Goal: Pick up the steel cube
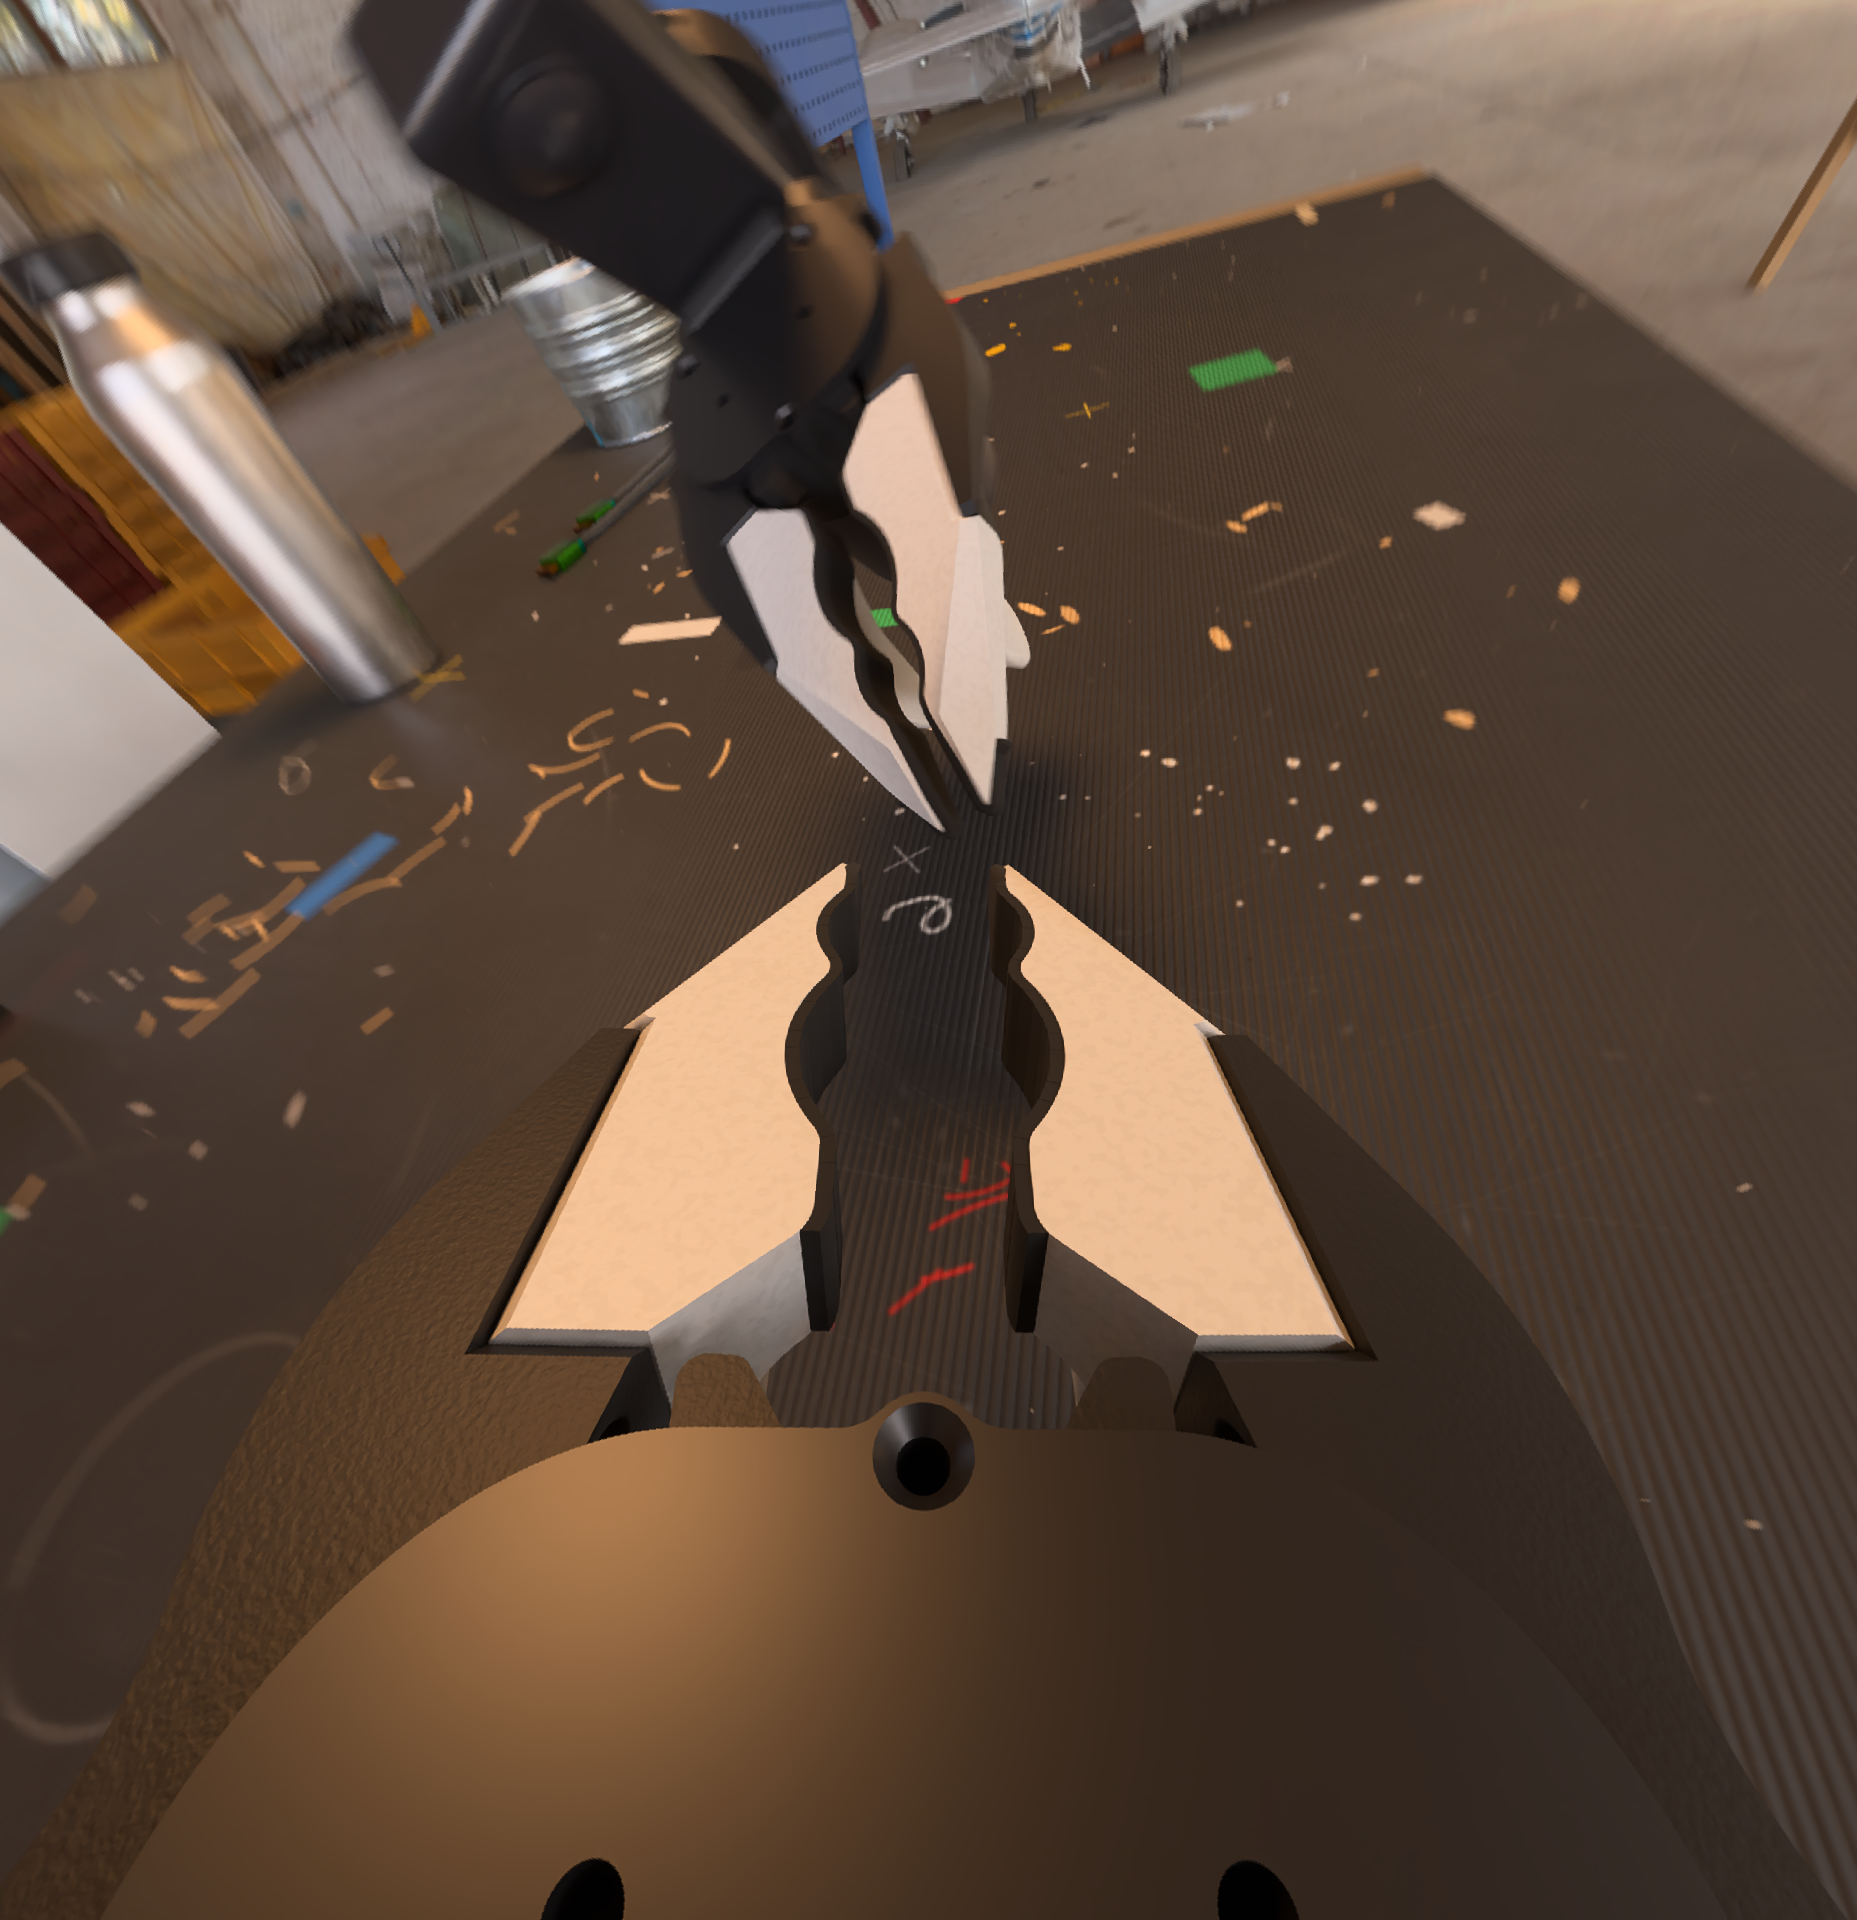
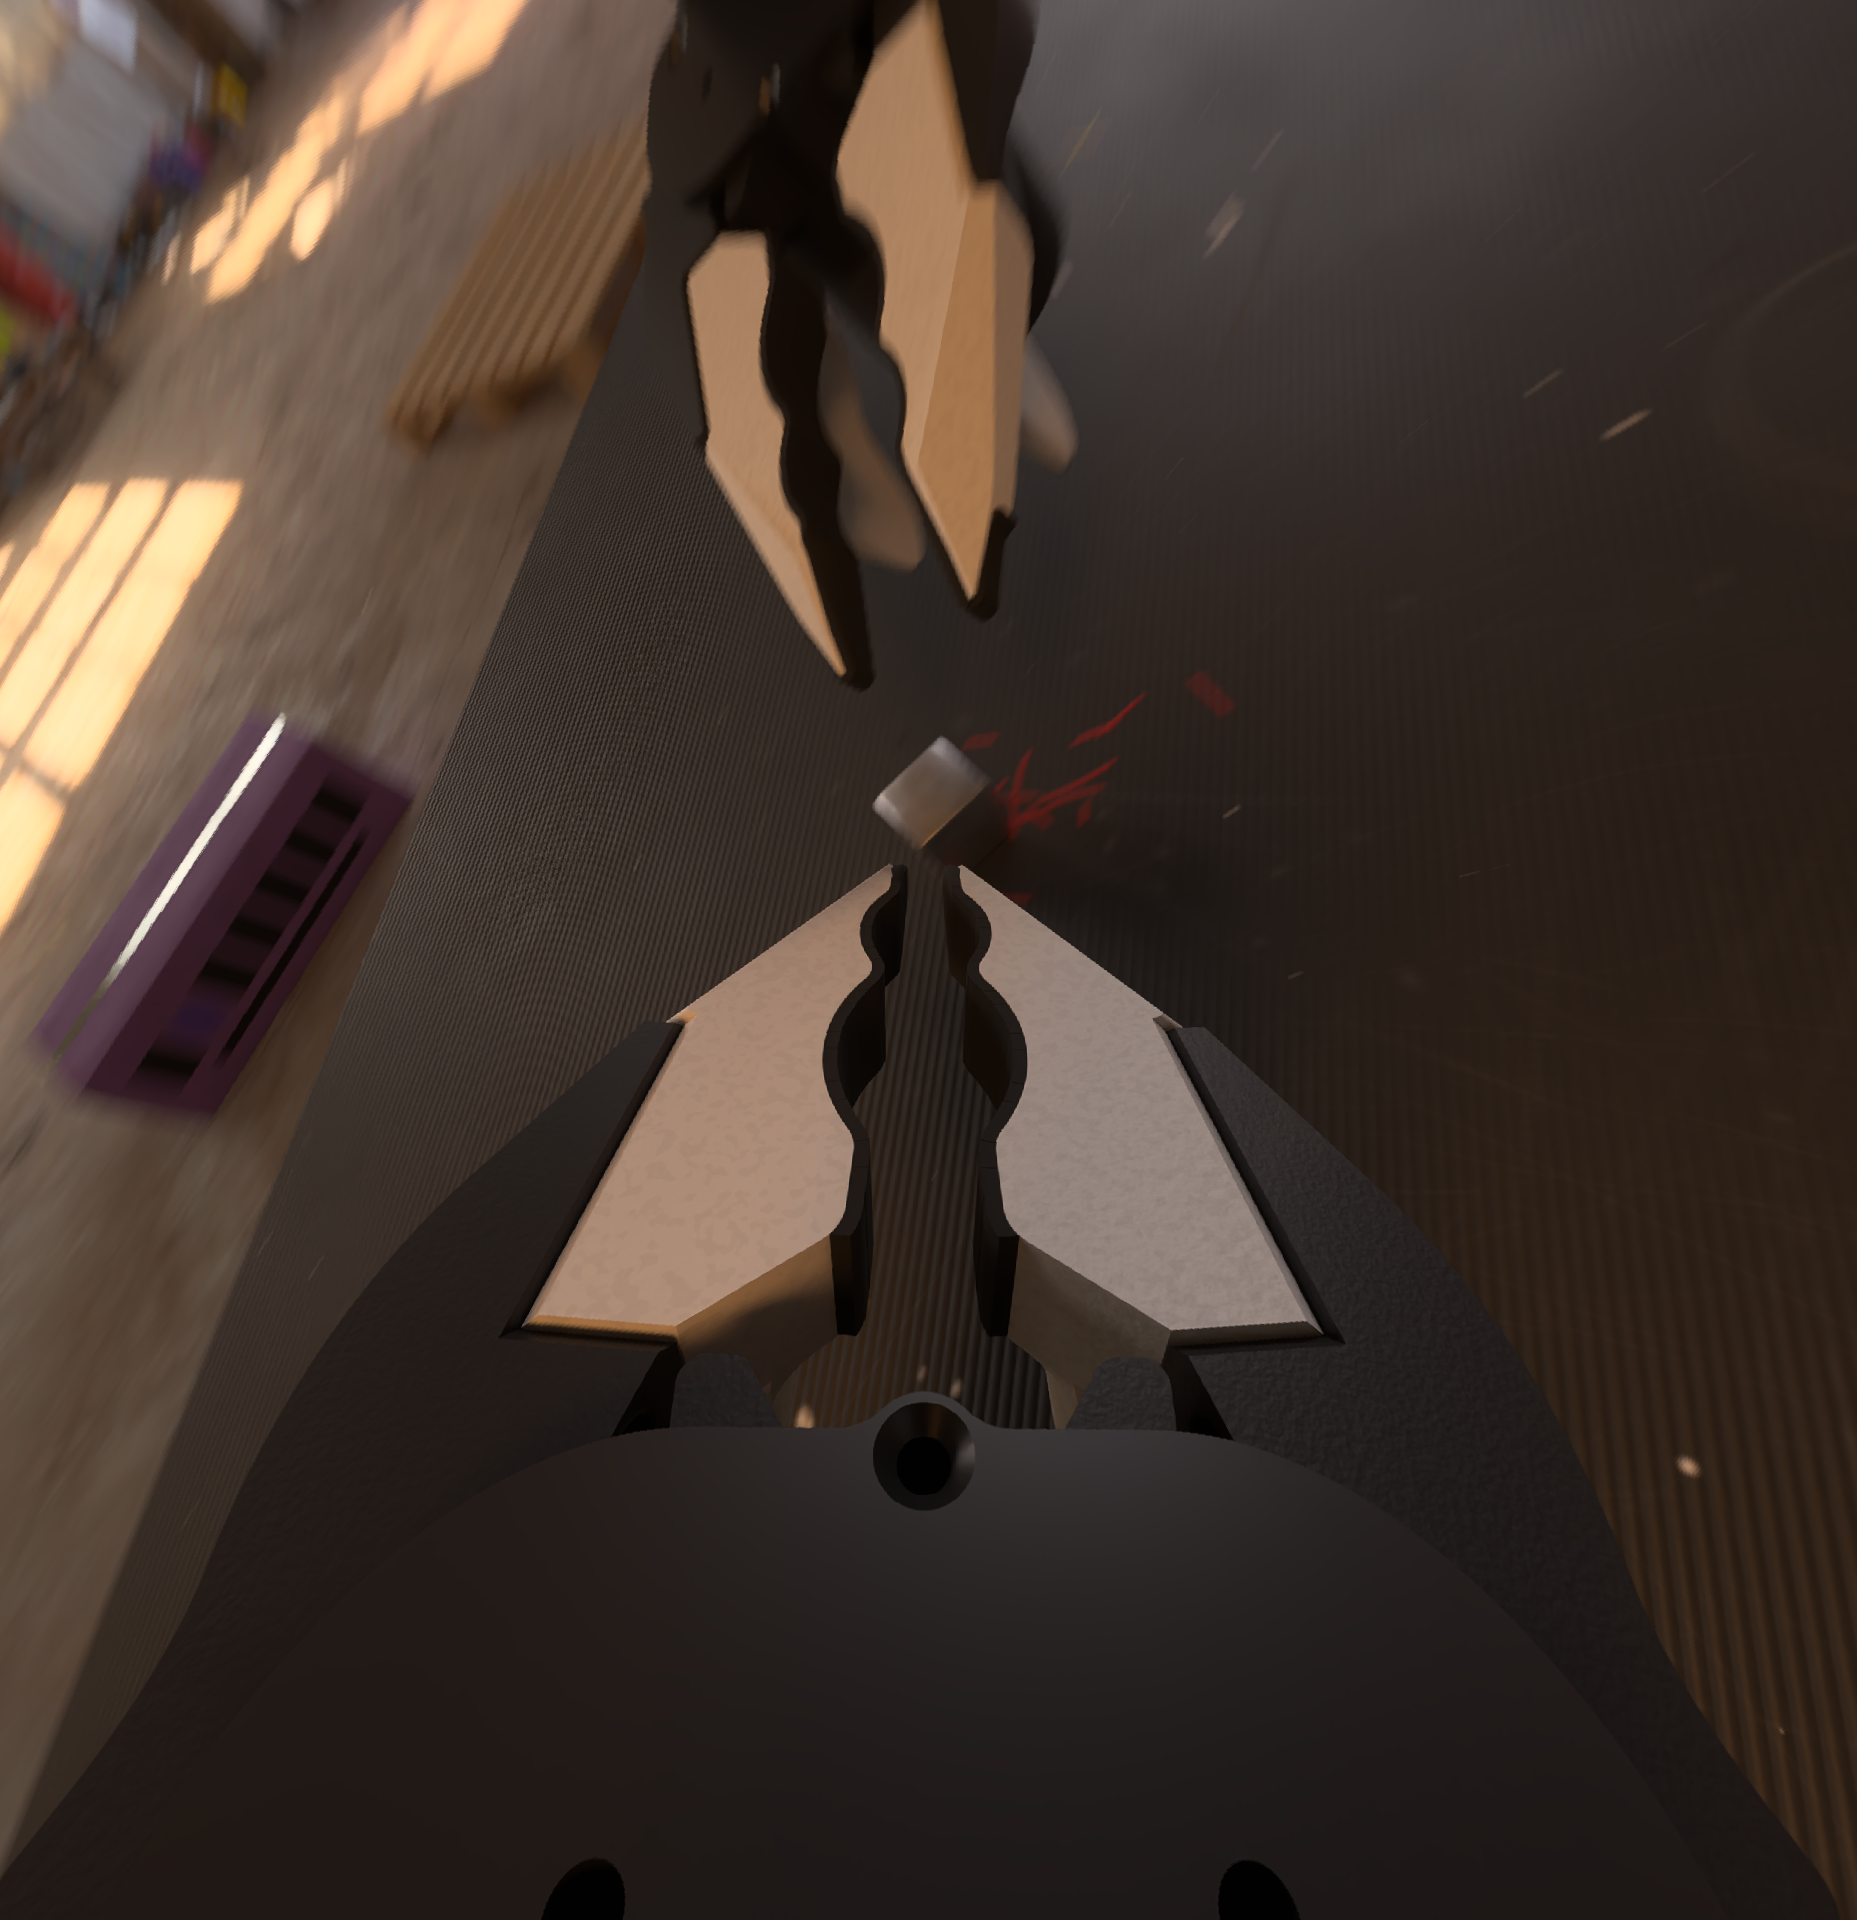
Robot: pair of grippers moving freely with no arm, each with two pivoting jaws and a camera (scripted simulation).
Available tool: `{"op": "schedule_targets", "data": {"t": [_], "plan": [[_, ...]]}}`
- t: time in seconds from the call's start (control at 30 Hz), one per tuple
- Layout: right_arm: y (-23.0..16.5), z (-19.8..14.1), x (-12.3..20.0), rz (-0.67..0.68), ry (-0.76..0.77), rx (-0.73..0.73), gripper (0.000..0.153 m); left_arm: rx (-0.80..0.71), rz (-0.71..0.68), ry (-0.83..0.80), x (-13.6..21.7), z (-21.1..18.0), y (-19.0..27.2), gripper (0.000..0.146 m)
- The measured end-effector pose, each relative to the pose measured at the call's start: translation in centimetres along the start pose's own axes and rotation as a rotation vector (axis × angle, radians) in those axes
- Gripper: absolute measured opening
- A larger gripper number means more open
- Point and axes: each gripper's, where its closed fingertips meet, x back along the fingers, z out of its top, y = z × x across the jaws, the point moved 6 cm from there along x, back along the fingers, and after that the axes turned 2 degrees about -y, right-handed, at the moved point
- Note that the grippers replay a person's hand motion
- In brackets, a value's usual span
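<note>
The steel cube is small and grey. It lies on the dark ribbed table beside red marks, just beyond my right gripper's tips. My right gripper is empty, with only a narrow gap between its fingers. It also shows in the left wrist view, pointing down at the table. My left gripper is open and empty above the table. It shows farther off in the right wrist view. I do not see the cube in the left wrist view.
A steel bottle and a metal bucket stand at the table's far left. Wood shavings and bits of tape litter the top. A purple crate and a wooden bench are on the floor past the table edge.
</note>
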Motion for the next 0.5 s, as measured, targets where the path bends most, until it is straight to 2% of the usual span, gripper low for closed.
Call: {"op": "schedule_targets", "data": {"t": [0.13, 0.2, 0.43, 0.5], "plan": [[1.4, 0.4, 1.7, -0.236, 0.341, -0.037, 0.007, 0.243, -0.077, 0.019, 0.8, -0.6, -1.9, 0.026], [1.5, 0.2, 2.4, -0.276, 0.486, -0.051, 0.007, 0.326, -0.113, 0.031, 1.1, -0.9, -2.6, 0.027], [1.3, -0.4, 2.5, -0.352, 0.486, 0.003, 0.007, 0.379, -0.167, -0.056, 1.0, -2.7, -3.0, 0.03], [1.2, -0.4, 2.7, -0.425, 0.463, 0.056, 0.007, 0.384, -0.199, -0.099, 0.8, -3.3, -2.6, 0.032]]}}
